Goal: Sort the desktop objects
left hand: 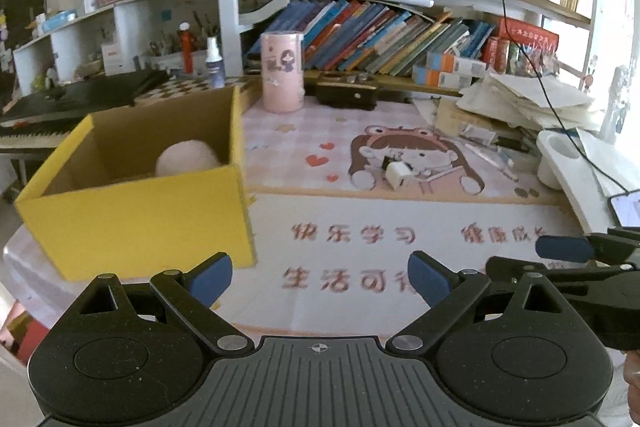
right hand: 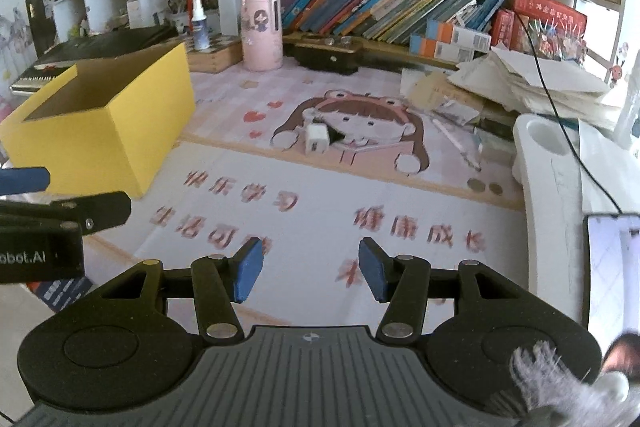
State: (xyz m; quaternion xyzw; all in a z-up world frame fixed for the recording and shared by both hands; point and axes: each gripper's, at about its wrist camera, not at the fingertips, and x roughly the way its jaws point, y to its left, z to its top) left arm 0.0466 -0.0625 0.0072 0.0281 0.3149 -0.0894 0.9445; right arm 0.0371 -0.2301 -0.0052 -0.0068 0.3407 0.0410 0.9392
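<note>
You are at a cluttered study worktop (right hand: pixel 320 211) covered by a pink cartoon mat, with shelves of leaning books (right hand: pixel 380 3) behind it. Your left gripper (left hand: pixel 320 277) hangs over the near edge with its blue pads spread wide and nothing between them; your right gripper (right hand: pixel 311 269) sits just beside it, also over the near edge, its pads parted about halfway and likewise empty. Both point down and forward at the mat, which reads as a pause between picks rather than a grasp in progress. Ahead of them, at the middle of the mat on the printed girl's face, lies the small white charger (right hand: pixel 317 139), alone and well apart from everything else, so it looks like the easiest next target. At the left edge stands the open yellow box (left hand: pixel 132 211), top flaps out of the way, with a pale pink ball (left hand: pixel 187 158) already inside against its far wall; it seems to be the bin for sorted things. Along the back edge a pink cylindrical container (left hand: pixel 282 71) stands upright, and toward the right edge a pen (right hand: pixel 456 143) and two coins (right hand: pixel 485 186) lie near a heap of loose papers (right hand: pixel 532 83). Those small flat items will probably need a more careful pinch.
</note>
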